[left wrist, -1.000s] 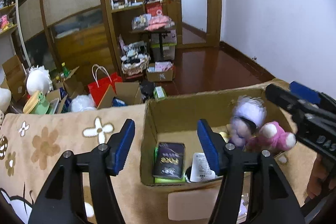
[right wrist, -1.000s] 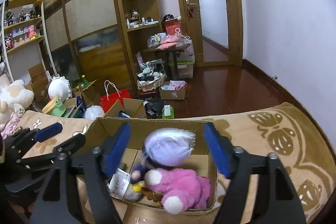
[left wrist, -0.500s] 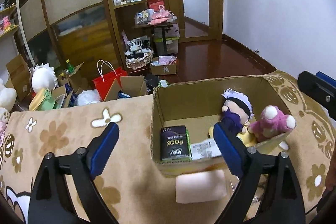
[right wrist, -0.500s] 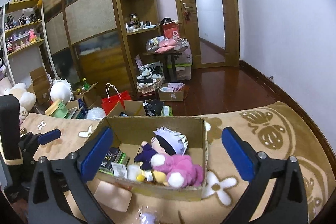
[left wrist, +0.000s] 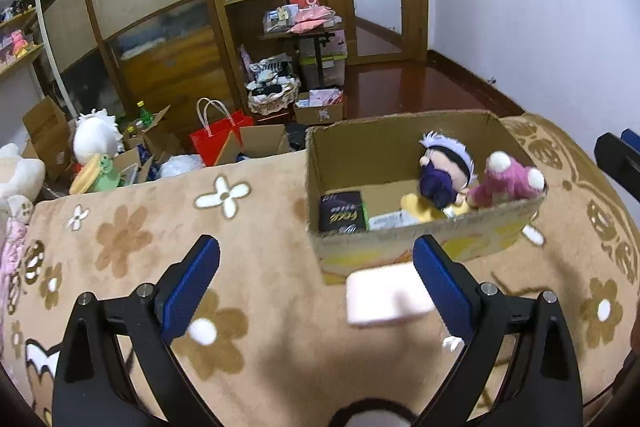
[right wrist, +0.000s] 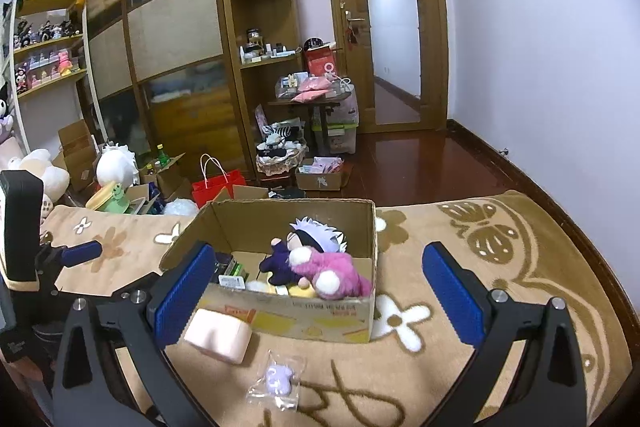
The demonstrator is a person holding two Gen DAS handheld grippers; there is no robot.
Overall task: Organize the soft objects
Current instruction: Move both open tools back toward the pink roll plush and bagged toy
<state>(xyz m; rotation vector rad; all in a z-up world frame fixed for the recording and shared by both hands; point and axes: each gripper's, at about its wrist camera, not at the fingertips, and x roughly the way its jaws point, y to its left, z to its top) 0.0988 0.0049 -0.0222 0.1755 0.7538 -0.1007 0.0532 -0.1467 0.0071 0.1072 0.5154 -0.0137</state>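
A cardboard box [left wrist: 424, 247] [right wrist: 304, 319] stands on the tan flowered blanket [left wrist: 140, 235] [right wrist: 500, 267]. In it lie a white-haired doll [left wrist: 444, 171] [right wrist: 316, 237], a pink plush [left wrist: 504, 183] [right wrist: 336, 273], a black packet [left wrist: 343, 215] and a yellow toy [left wrist: 420, 206]. A pale pink soft block [left wrist: 384, 297] [right wrist: 218, 335] lies in front of the box. A small purple plush in a clear bag [right wrist: 278, 379] lies nearer. My left gripper [left wrist: 316, 291] is open and empty, back from the box. My right gripper [right wrist: 316, 291] is open and empty, above the blanket.
Beyond the blanket's far edge the floor holds a red bag [left wrist: 218, 139], open cartons, white plush toys [left wrist: 98, 137] and a basket [left wrist: 272, 95]. Wooden cabinets [right wrist: 180, 39] and a door [right wrist: 394, 31] stand behind. The left gripper also shows at the right wrist view's left edge [right wrist: 52, 259].
Both grippers have pulled back and up from the box. The white-haired doll and pink plush, a second ago between the right fingers, now lie in the box. Both jaws stand wider.
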